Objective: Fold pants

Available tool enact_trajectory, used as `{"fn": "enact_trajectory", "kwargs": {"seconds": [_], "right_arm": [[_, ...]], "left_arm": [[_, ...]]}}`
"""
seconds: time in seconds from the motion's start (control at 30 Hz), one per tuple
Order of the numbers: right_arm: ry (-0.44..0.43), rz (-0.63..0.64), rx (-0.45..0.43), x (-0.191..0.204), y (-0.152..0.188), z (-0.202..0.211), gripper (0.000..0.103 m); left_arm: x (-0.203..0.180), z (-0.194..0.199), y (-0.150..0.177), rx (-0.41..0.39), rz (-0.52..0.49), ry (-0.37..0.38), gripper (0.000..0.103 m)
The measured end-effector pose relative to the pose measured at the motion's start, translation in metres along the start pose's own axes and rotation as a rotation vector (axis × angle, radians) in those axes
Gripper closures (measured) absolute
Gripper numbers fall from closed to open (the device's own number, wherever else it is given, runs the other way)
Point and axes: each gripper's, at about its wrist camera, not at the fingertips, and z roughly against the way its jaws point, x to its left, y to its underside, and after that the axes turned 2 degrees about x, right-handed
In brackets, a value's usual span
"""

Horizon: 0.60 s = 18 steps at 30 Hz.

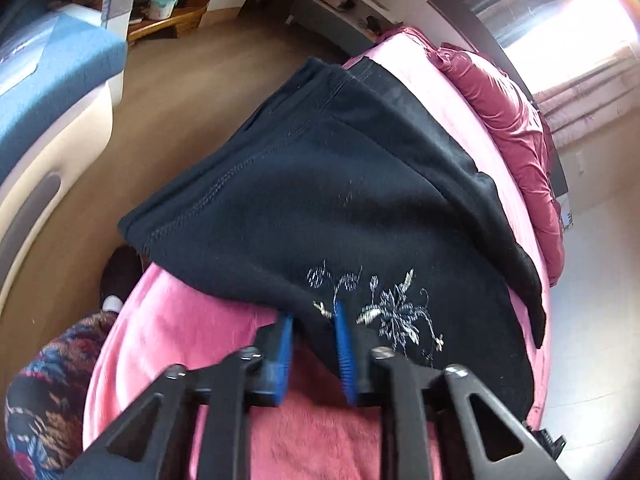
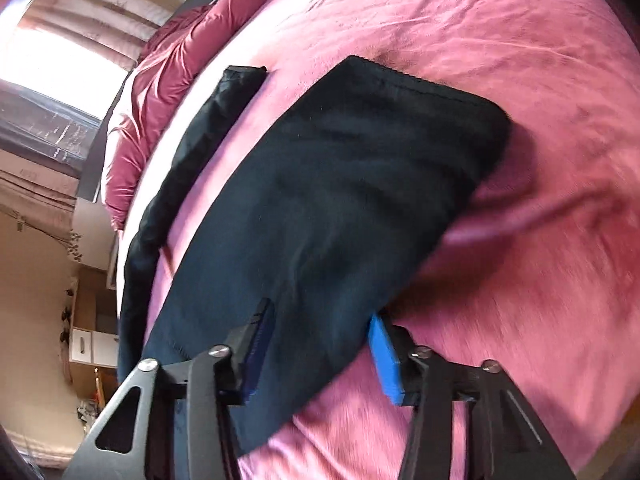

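The black pants point(image 1: 340, 184) are lying on a bed covered with a pink blanket point(image 1: 192, 340), spread out dark against all that pink. In the left wrist view the near edge of the fabric, the bit with the silvery floral embroidery point(image 1: 384, 308), sits right at the left tongs point(image 1: 314, 320). The two blue pads point(image 1: 342, 344) have a fold of the black cloth between them, so the left tongs look clamped on the pants, though there's a visible gap between the pads and the cloth bunches in it. A stitched seam runs up the pants toward the far end, and one edge hangs slightly past the side of the bed over the wooden floor point(image 1: 180, 92).

From the right wrist view the pants point(image 2: 328, 208) stretch away from the camera as one wide leg, with a narrower dark strip point(image 2: 188, 152) lying off to the left of it on the blanket point(image 2: 500, 80). The right tongs point(image 2: 320, 320) straddle the near end of that wide leg, one blue pad point(image 2: 384, 360) on each side with the fabric running between them. The pads are fairly far apart, so whether they're actually pinching is hard to call, but the cloth fills the gap.

A rumpled magenta duvet point(image 1: 508, 120) is piled along the far side of the bed, near the bright window point(image 2: 52, 60).
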Motion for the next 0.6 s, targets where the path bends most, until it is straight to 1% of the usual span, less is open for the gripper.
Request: {"fn": "enact_trajectory", "kwargs": {"seconds": [0.03, 0.1, 0.13, 0.2, 0.33, 0.4, 0.5, 0.6], "right_arm": [[0.028, 0.012, -0.003, 0.001, -0.004, -0.002, 0.078], [0.076, 0.055, -0.010, 0.000, -0.010, 0.002, 0.089], [0.106, 0.095, -0.018, 0.008, -0.011, 0.005, 0.092], [0.170, 0.182, -0.044, 0.020, -0.010, 0.015, 0.095], [0.207, 0.250, -0.088, 0.029, -0.008, 0.038, 0.095], [0.233, 0.268, -0.101, 0.027, -0.006, 0.046, 0.095], [0.261, 0.270, -0.108, 0.013, 0.001, 0.060, 0.096], [0.281, 0.256, -0.112, -0.002, 0.005, 0.071, 0.096]], "left_arm": [[-0.002, 0.000, -0.001, 0.000, -0.014, -0.005, 0.092], [-0.005, 0.002, -0.002, -0.006, -0.042, -0.020, 0.096], [-0.008, 0.007, -0.002, -0.014, -0.060, -0.025, 0.096], [-0.013, 0.016, -0.001, -0.031, -0.085, -0.024, 0.097], [-0.022, 0.041, 0.006, -0.053, -0.137, -0.008, 0.097], [-0.023, 0.051, 0.012, -0.052, -0.146, 0.005, 0.097], [-0.025, 0.069, 0.027, -0.043, -0.175, 0.011, 0.097], [-0.024, 0.076, 0.040, -0.017, -0.180, 0.007, 0.097]]}}
